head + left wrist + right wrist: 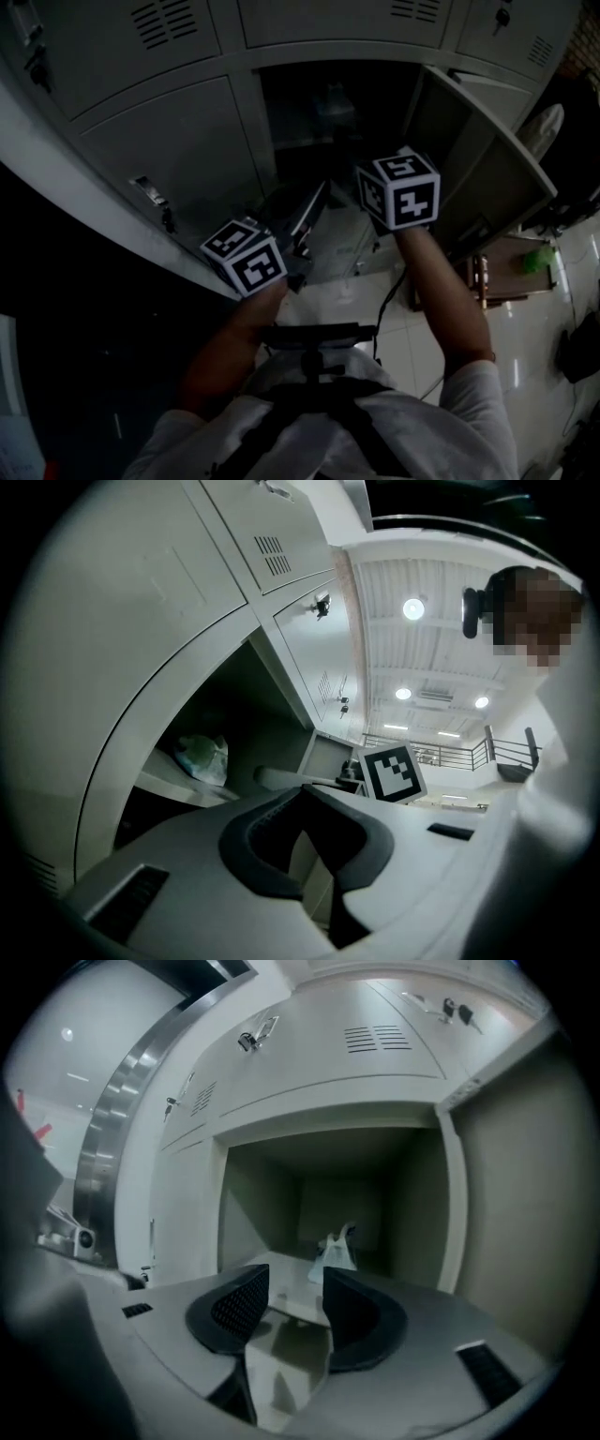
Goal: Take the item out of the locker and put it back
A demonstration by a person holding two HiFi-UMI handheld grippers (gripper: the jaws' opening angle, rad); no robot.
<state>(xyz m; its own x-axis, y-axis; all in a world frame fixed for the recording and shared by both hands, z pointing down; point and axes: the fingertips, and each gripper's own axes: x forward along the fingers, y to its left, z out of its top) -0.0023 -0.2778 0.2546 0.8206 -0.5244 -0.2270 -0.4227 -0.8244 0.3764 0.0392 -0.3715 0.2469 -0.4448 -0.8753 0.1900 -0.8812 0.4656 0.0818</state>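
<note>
The open locker (328, 122) is dark inside. A pale plastic bag (336, 1249) stands on its shelf near the back wall, and it also shows as a crumpled greenish-white bag (202, 757) in the left gripper view. My right gripper (292, 1283) points into the compartment with its jaws open and empty, the bag well beyond them. Its marker cube (398, 192) hangs at the locker mouth. My left gripper (302, 794) is lower and to the left, tilted upward, tips together with nothing between them. Its marker cube (245, 257) is below the locker.
The locker door (478, 159) is swung open to the right. Closed lockers (178, 141) with key locks surround the open one. A low wooden piece (511, 272) with a green object (536, 258) stands on the tiled floor at the right.
</note>
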